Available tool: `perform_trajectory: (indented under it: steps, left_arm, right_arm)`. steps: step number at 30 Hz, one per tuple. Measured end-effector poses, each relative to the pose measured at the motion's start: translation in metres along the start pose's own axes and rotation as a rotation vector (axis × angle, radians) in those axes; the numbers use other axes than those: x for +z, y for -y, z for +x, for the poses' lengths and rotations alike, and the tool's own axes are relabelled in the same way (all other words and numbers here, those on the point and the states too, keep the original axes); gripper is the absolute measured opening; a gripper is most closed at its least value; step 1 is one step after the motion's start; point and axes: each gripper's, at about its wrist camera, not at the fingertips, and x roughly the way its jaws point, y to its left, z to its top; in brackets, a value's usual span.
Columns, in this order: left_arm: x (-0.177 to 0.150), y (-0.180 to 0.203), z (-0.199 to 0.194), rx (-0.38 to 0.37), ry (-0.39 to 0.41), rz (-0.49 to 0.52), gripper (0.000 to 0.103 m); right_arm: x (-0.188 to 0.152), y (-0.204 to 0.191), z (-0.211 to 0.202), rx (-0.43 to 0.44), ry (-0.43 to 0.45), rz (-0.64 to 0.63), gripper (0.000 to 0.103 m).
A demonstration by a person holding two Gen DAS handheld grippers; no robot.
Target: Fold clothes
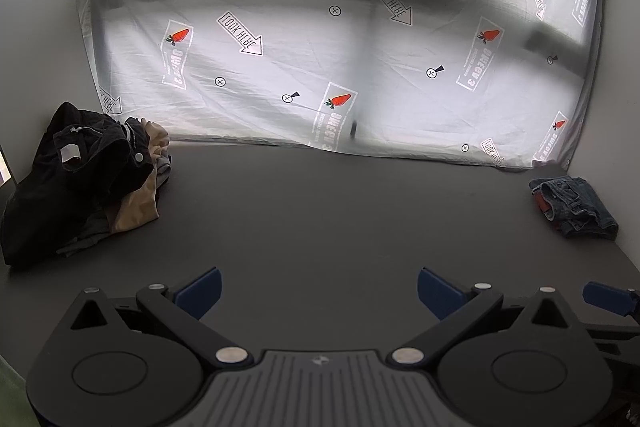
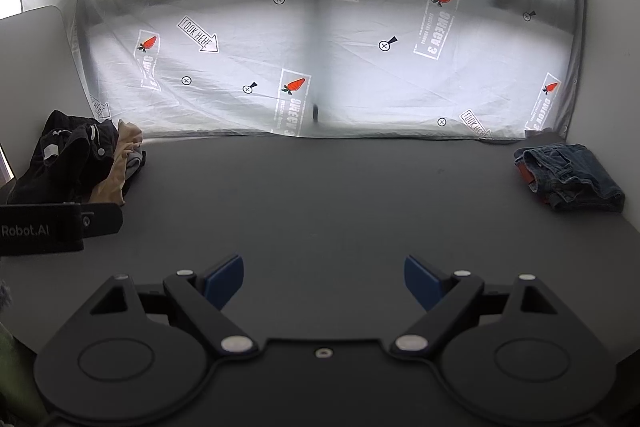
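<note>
A heap of unfolded clothes (image 1: pixel 80 183), black on top with tan and grey pieces under it, lies at the far left of the dark table (image 1: pixel 320 211); it also shows in the right wrist view (image 2: pixel 80 163). A folded pair of blue jeans (image 1: pixel 574 207) lies at the far right by the wall, also seen in the right wrist view (image 2: pixel 572 177). My left gripper (image 1: pixel 319 293) is open and empty, low over the table's near part. My right gripper (image 2: pixel 324 281) is open and empty beside it; one of its blue fingertips (image 1: pixel 608 297) shows in the left wrist view.
A white printed sheet (image 1: pixel 320 67) hangs behind the table's far edge. White walls stand at the left (image 1: pixel 40 47) and right (image 1: pixel 624 107). The left gripper's black body (image 2: pixel 60 227) juts in at the left of the right wrist view.
</note>
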Motion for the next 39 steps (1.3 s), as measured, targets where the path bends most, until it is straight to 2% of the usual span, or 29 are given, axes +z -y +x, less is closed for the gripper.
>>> perform_trajectory:
  steps: [39]
  left_arm:
    - [0.0008, 0.0062, 0.0037, -0.015, -0.022, 0.007, 0.103]
  right_arm:
    - [0.0012, 0.0048, -0.0005, -0.009, -0.013, 0.012, 0.088]
